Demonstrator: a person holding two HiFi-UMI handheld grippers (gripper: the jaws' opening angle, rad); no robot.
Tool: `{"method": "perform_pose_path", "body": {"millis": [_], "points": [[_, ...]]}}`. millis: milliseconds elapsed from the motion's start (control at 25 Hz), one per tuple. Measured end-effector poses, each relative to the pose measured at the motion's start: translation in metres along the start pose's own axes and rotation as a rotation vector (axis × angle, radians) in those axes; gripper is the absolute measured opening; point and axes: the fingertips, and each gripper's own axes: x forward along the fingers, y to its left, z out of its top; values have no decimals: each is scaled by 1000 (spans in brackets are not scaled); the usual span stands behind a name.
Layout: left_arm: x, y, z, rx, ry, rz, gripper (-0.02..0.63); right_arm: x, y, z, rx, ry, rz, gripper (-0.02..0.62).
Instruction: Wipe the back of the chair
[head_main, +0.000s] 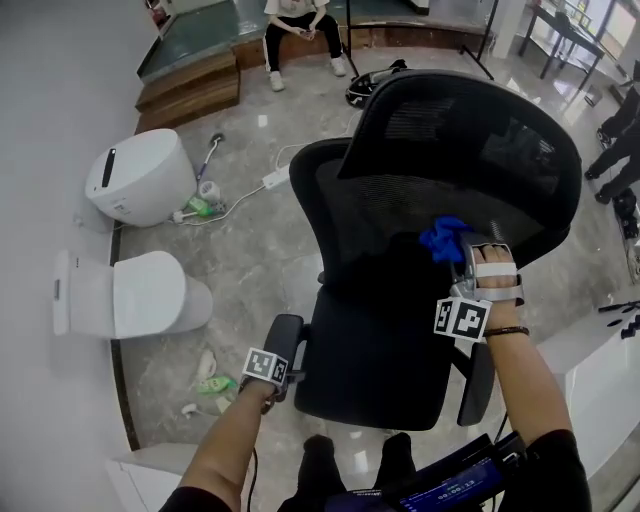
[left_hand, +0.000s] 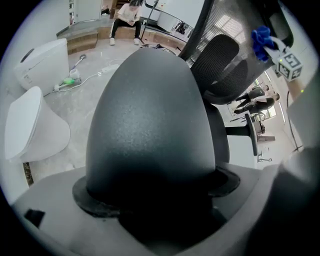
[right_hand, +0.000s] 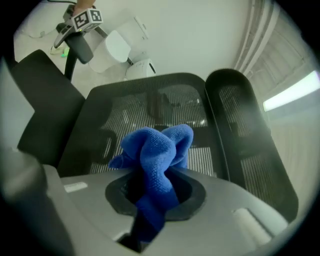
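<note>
Mid-wipe, pinching cloth (right_hand: 157, 150) in right gripper (right_hand: 155, 200) at the back (right_hand: 150, 107) just ahead of its jaws, clamping armrest (left_hand: 150, 125) with left gripper (left_hand: 150, 200); next, seemingly, pressing and sweeping across the mesh.

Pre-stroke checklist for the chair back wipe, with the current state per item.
1. Grip on the blue cloth: ok. The right gripper pinches it between its jaws, and a bunch sticks out ahead.
2. Cloth lined up with the mesh backrest: ok. It is in front of the seat-side face.
3. Cloth pressed onto the mesh: cannot tell.
4. Chair steadied: ok. The left gripper is shut on the armrest.
5. Bystander out of the way: ok. The seated person is well beyond the chair.
</note>
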Motion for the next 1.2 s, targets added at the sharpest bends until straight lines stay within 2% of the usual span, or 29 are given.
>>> {"method": "perform_pose_path", "body": {"millis": [120, 200, 280, 400, 440, 520, 720, 800, 880, 960, 1040, 1200], "points": [[0, -2, 2, 6, -14, -3, 518, -26, 7, -92, 13, 125, 2, 67], [1, -3, 3, 7, -31, -7, 520, -42, 12, -141, 23, 193, 2, 67], [1, -5, 3, 4, -30, -5, 520, -51, 15, -168, 29, 233, 2, 67], [1, -11, -1, -7, -15, -1, 520, -55, 13, -167, 87, 248, 10, 67], [2, -13, -3, -10, -13, -1, 520, -55, 12, -153, 111, 224, 12, 67], [3, -14, -5, -7, -17, -1, 520, -52, 20, -98, 114, 120, 22, 67], [-1, -9, -7, -11, -30, -2, 520, -9, 50, 104, 47, -178, 70, 67], [-2, -9, -5, -9, -34, -6, 520, 8, 52, 167, 33, -244, 73, 67], [-2, -9, -2, -5, -37, -9, 520, 22, 51, 212, 21, -280, 70, 67], [-2, -8, -1, -2, -39, -7, 520, 34, 53, 237, 9, -289, 67, 67], [-2, -5, 0, -2, -39, -3, 520, 43, 56, 243, -5, -282, 64, 67], [-1, -1, 0, 0, -36, -1, 520, 44, 60, 222, -34, -252, 69, 67]]}}
